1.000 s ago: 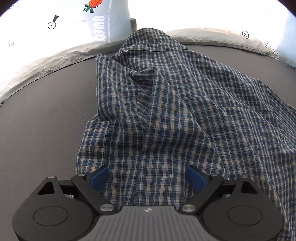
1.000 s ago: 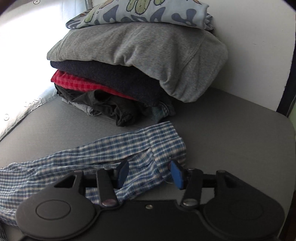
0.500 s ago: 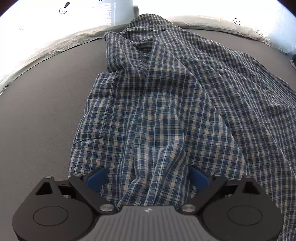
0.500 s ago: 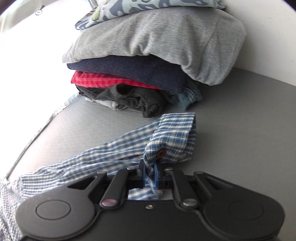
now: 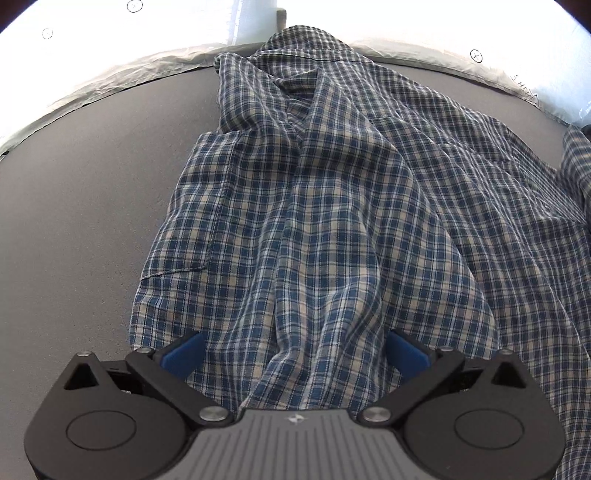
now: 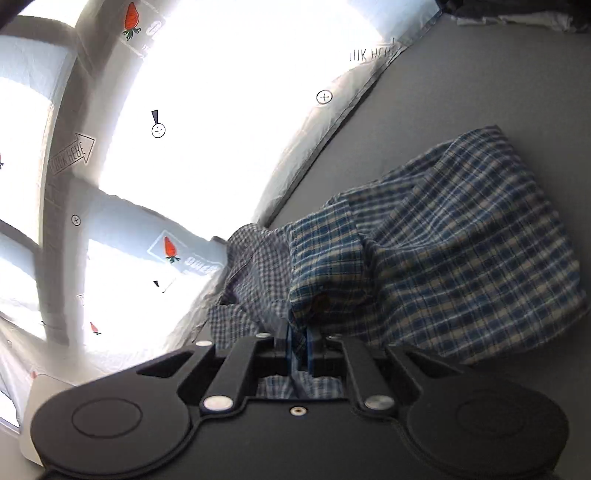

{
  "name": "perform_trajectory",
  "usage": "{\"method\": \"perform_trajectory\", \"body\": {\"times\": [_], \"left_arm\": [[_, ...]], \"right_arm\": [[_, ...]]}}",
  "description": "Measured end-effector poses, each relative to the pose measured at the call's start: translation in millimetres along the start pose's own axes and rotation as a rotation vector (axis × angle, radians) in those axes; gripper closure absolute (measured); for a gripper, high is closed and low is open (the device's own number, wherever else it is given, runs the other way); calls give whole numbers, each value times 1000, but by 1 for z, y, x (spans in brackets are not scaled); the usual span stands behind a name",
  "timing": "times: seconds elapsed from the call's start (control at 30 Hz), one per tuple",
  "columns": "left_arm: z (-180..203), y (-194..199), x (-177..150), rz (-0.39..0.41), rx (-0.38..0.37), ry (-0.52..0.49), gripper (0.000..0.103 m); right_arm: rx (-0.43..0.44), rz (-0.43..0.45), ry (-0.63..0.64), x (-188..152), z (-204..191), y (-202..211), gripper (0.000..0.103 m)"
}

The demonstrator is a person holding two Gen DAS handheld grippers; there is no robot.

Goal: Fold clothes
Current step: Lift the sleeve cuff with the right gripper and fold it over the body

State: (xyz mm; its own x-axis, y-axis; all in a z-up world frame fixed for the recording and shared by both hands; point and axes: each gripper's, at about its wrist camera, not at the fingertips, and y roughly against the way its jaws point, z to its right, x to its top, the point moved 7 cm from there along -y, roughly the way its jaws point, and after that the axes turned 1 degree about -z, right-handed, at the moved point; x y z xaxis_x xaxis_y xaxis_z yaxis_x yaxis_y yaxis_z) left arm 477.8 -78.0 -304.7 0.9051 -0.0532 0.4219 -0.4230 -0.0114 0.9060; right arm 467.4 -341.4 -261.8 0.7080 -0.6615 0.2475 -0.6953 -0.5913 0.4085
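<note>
A blue and beige checked shirt (image 5: 332, 203) lies crumpled on the grey table (image 5: 74, 221), its collar at the far edge. My left gripper (image 5: 295, 350) hovers over the near part of the shirt with its jaws opening wide. A ridge of cloth lies between the blue pads (image 5: 184, 350), which do not press on it. In the right wrist view my right gripper (image 6: 300, 339) is shut on the shirt's sleeve (image 6: 461, 258) near the cuff. The sleeve is lifted and drapes to the right over the table (image 6: 480, 92).
A white sheet (image 6: 221, 110) printed with carrots, arrows and small marks borders the table's far side, very bright. A corner of the stacked folded clothes (image 6: 517, 14) shows at the top right of the right wrist view. Bare grey table lies left of the shirt.
My right gripper shut on the cuff, then swung left with it, and the clothes pile left the middle of its view. My left gripper slid along the shirt and its jaws widened.
</note>
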Motion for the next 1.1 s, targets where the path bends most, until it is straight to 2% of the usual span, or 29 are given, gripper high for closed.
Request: {"method": "perform_trajectory", "body": {"times": [0.1, 0.2, 0.27, 0.3, 0.37, 0.5, 0.53, 0.63, 0.7, 0.77, 0.83, 0.9, 0.93, 1.0, 1.1], "left_arm": [[0, 1, -2, 12, -1, 1, 0], [-1, 2, -3, 28, -1, 2, 0], [-1, 2, -3, 35, -2, 2, 0], [-2, 2, -3, 38, -2, 2, 0], [-3, 2, -3, 43, -1, 5, 0], [-4, 2, -1, 39, 4, 15, 0], [-5, 2, -1, 28, 6, 18, 0], [-6, 3, 1, -14, 16, 23, 0], [-6, 8, 1, -33, 43, 15, 1], [-4, 20, 2, 6, 49, -7, 2], [3, 37, 5, 65, 16, -32, 6], [14, 54, 7, 122, -36, -62, 11], [22, 60, 9, 150, -67, -93, 19], [43, 68, 11, 186, -109, -179, 23], [73, 61, 17, 190, -131, -294, 26]], "right_arm": [[76, -131, -82, -26, -7, -34, 95], [-8, -216, -147, -51, 12, -56, 91], [-16, -243, -265, -60, 30, -60, 88], [-3, -248, -316, -64, 35, -58, 84], [39, -237, -384, -66, 39, -49, 69], [86, -166, -398, -53, 37, -26, 66], [82, -138, -385, -48, 37, -18, 65], [-27, -66, -221, -36, 33, 5, 65], [-170, -37, -26, -33, 26, 15, 65], [-315, -15, 197, -38, 17, 24, 65], [-395, 10, 323, -43, 13, 31, 64], [-431, 16, 346, -45, 14, 34, 62], [-447, 17, 347, -45, 17, 37, 61], [-479, 17, 349, -44, 22, 41, 61], [-492, 29, 369, -35, 26, 43, 57]]}}
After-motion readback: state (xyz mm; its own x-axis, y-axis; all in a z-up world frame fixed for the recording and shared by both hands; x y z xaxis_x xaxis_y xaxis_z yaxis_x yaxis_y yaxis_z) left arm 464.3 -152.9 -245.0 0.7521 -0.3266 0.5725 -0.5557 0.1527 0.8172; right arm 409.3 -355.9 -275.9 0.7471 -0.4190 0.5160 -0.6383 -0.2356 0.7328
